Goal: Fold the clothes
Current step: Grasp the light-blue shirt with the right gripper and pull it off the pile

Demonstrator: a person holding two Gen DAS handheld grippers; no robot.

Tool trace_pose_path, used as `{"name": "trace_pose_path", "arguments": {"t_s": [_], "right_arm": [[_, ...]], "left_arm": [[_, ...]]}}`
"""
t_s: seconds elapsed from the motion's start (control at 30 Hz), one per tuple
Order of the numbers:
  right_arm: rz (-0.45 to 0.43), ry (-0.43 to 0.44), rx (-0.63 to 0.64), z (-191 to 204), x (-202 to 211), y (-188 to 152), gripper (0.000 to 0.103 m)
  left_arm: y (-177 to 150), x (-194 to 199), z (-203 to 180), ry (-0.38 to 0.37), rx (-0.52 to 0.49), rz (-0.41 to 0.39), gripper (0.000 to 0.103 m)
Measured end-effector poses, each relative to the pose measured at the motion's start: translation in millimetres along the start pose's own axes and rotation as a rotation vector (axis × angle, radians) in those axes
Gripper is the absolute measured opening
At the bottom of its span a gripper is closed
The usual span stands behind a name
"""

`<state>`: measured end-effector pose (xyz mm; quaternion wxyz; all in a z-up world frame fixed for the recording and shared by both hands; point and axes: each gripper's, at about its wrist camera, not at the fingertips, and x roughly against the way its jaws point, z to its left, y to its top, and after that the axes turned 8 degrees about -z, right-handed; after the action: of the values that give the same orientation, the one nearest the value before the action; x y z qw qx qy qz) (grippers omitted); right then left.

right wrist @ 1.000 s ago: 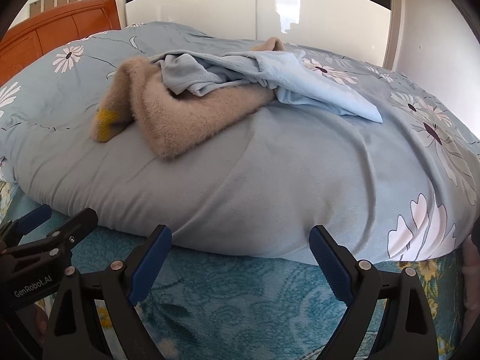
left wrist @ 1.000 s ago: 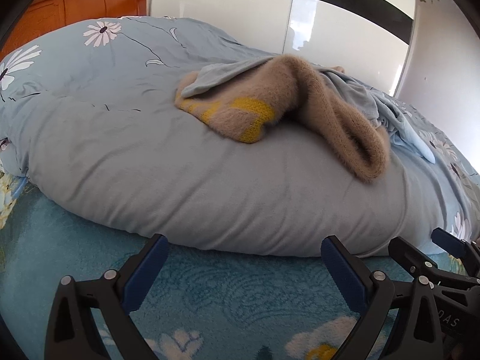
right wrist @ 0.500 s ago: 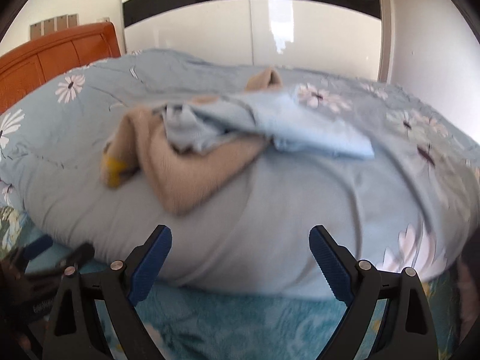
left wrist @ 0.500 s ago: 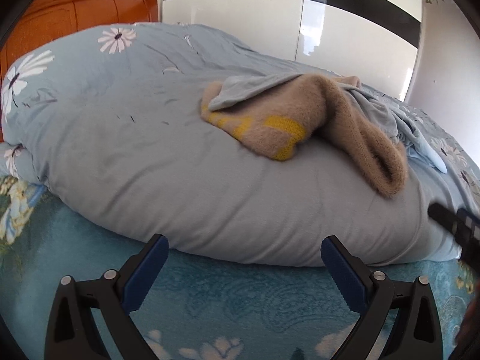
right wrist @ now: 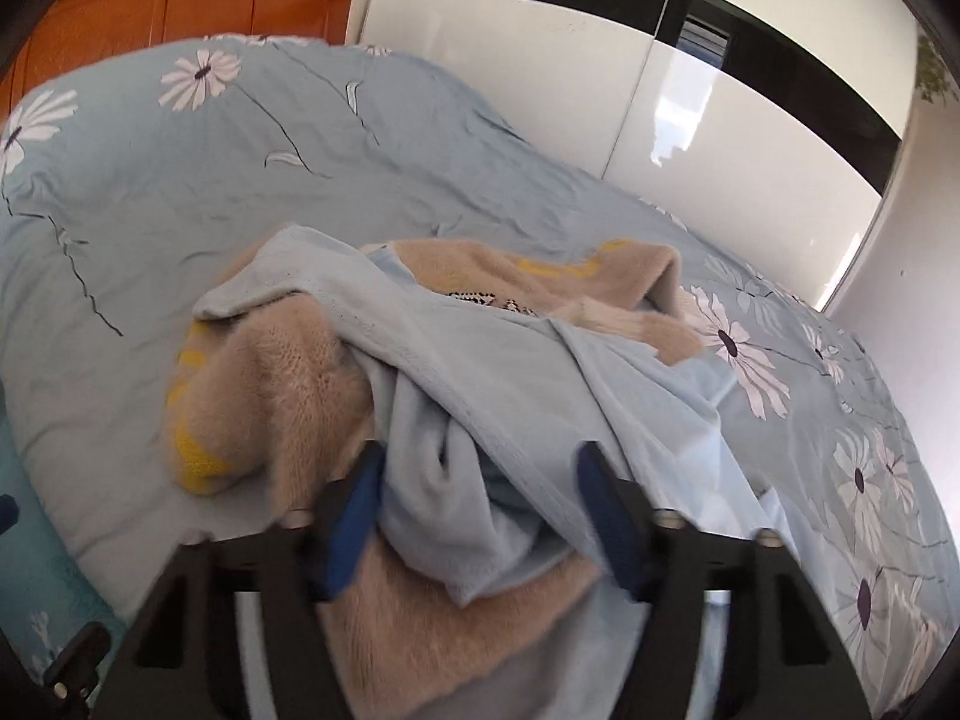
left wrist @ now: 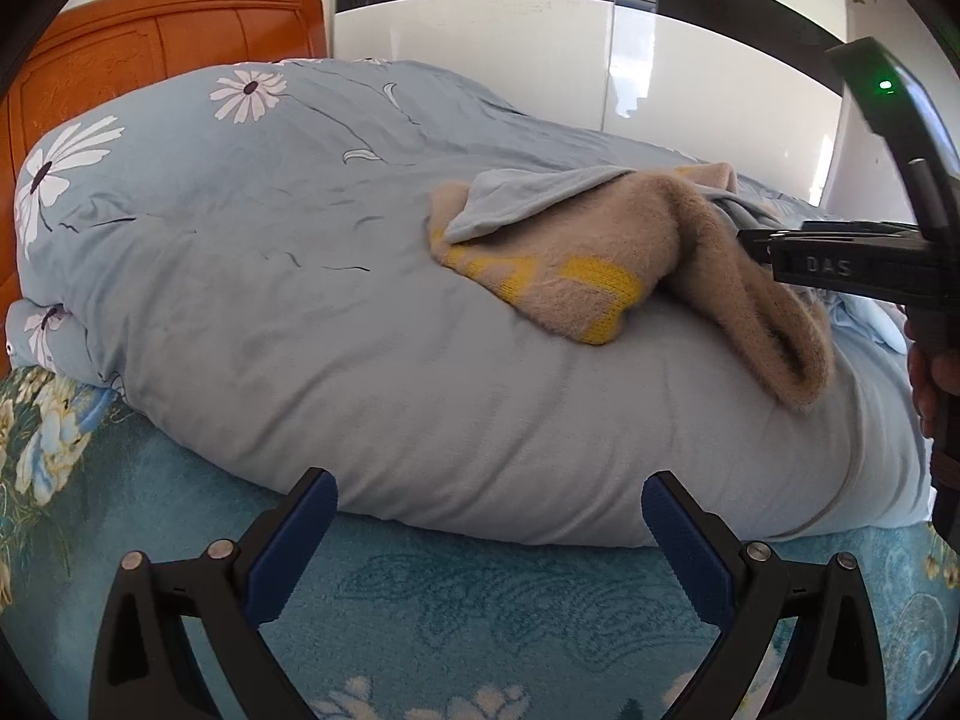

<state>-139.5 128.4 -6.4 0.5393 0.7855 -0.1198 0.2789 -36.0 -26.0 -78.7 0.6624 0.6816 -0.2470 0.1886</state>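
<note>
A crumpled pile of clothes lies on the duvet: a fuzzy tan sweater (left wrist: 606, 252) with yellow patches, and a light blue garment (right wrist: 492, 372) draped over it. My right gripper (right wrist: 483, 510) is down on the pile. Its jaws are open but narrower than before, with a bunched fold of the blue garment between its blue fingers (right wrist: 354, 510). From the left wrist view the right gripper (left wrist: 840, 267) reaches in from the right over the sweater's sleeve, held by a hand (left wrist: 936, 372). My left gripper (left wrist: 489, 534) hangs open and empty at the bed's near edge, short of the clothes.
A puffy blue-grey duvet (left wrist: 300, 276) with daisy prints covers the bed. A teal flowered sheet (left wrist: 468, 600) shows under it at the near edge. An orange wooden headboard (left wrist: 138, 54) stands at the left and glossy white wardrobe doors (right wrist: 600, 78) behind.
My right gripper has swept forward and up from the bed's edge onto the pile, its jaws narrowing around the blue fold. The left gripper has drifted slightly left and stays open.
</note>
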Motion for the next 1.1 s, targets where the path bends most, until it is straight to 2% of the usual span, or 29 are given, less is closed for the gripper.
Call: {"name": "trace_pose_path", "arguments": {"t_s": [0.1, 0.23, 0.37, 0.5, 0.7, 0.8, 0.9, 0.97, 1.1], "right_arm": [[0.026, -0.009, 0.024, 1, -13, 6, 0.039], [0.038, -0.011, -0.027, -13, -21, 18, 0.029], [0.081, 0.076, -0.281, -46, -36, 32, 0.022], [0.052, 0.176, -0.478, -68, -28, 40, 0.019], [-0.011, 0.275, -0.583, -77, 15, 55, 0.016], [-0.067, 0.312, -0.578, -74, 56, 58, 0.016], [-0.062, 0.324, -0.505, -61, 99, 53, 0.016], [-0.016, 0.322, -0.461, -47, 117, 38, 0.016], [0.082, 0.320, -0.396, -13, 146, 0, 0.016]], "left_arm": [[1, -2, 9, 0.004, 0.041, 0.012, 0.103], [2, -4, 26, -0.013, 0.120, 0.025, 0.103], [4, -5, 34, -0.040, 0.172, 0.030, 0.103], [7, -1, 34, -0.059, 0.173, 0.017, 0.103], [12, 5, 33, -0.104, 0.192, 0.004, 0.103], [16, 13, 37, -0.125, 0.210, -0.012, 0.103], [19, 26, 46, -0.131, 0.228, -0.023, 0.103], [21, 36, 57, -0.130, 0.237, -0.030, 0.103], [22, 64, 86, -0.079, 0.265, -0.029, 0.103]]}}
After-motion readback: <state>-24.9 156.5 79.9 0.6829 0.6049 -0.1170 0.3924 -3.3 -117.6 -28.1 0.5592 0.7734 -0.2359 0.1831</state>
